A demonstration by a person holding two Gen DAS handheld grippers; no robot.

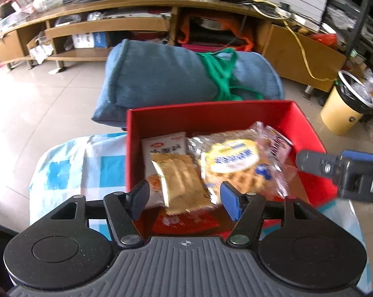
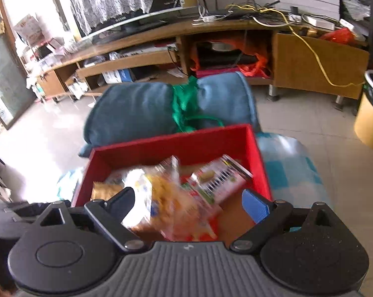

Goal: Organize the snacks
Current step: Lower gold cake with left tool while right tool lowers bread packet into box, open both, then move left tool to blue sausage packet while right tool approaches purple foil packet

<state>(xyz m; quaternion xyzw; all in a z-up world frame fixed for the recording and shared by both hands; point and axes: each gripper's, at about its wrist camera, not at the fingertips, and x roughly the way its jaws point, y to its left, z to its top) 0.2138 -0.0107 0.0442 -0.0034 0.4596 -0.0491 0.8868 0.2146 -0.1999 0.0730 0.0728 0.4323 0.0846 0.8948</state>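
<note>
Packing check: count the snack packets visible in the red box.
4 at least: white packet back left, gold packet in front, waffle packet centre, pink packet right. More may lie underneath.

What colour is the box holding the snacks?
Red, inside and out; the box shows best in the left wrist view.

Red box (image 1: 307, 123), gold wrapper (image 1: 181, 183), blue-and-white checked cloth (image 1: 70, 170), blue cushion (image 1: 161, 76), green straps (image 1: 221, 76)
</note>
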